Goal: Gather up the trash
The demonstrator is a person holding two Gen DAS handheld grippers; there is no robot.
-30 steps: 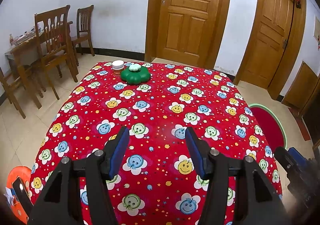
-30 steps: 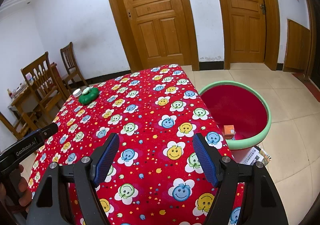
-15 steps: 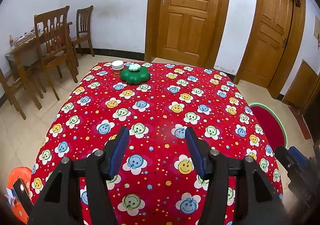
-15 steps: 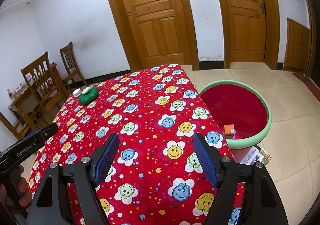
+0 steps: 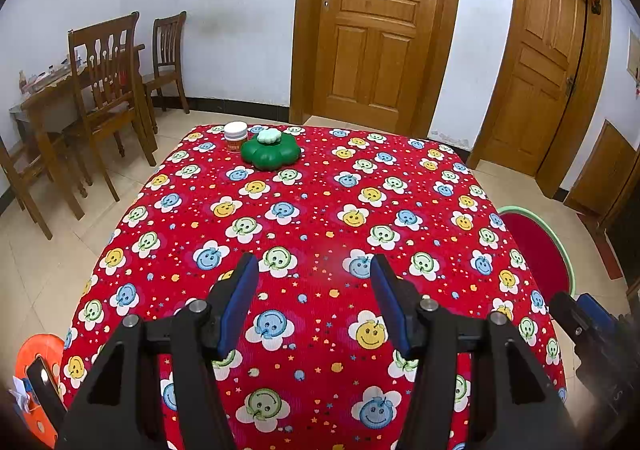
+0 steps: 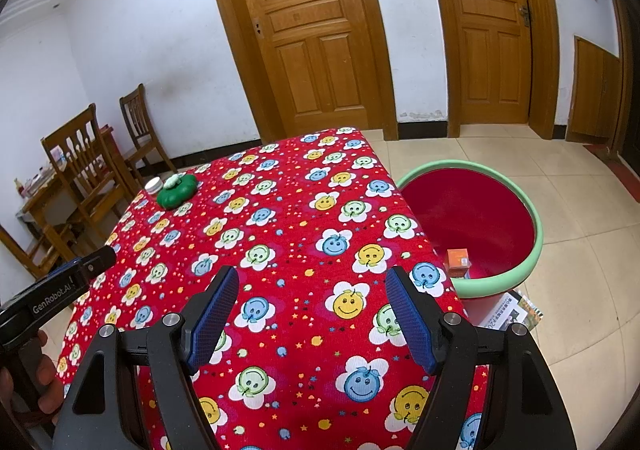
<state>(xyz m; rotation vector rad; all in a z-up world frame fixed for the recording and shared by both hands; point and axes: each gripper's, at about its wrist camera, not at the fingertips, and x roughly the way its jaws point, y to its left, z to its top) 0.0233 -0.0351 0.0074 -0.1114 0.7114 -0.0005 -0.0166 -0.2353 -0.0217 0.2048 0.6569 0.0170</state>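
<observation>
A red basin with a green rim (image 6: 536, 246) stands on the floor right of the table; it also shows in the left wrist view (image 5: 566, 262). A small orange box (image 6: 458, 261) lies inside it. My left gripper (image 5: 314, 270) is open and empty above the near part of the red smiley tablecloth (image 5: 320, 202). My right gripper (image 6: 310, 282) is open and empty above the cloth's near right part (image 6: 280, 234). A green flower-shaped container (image 5: 271, 151) and a white-lidded jar (image 5: 235, 135) stand at the far left of the table.
Wooden chairs (image 5: 108, 90) and a side table stand at the left wall. Two wooden doors (image 5: 380, 22) are behind the table. A booklet (image 6: 516, 312) lies on the floor by the basin. An orange object (image 5: 36, 382) with a phone sits at lower left.
</observation>
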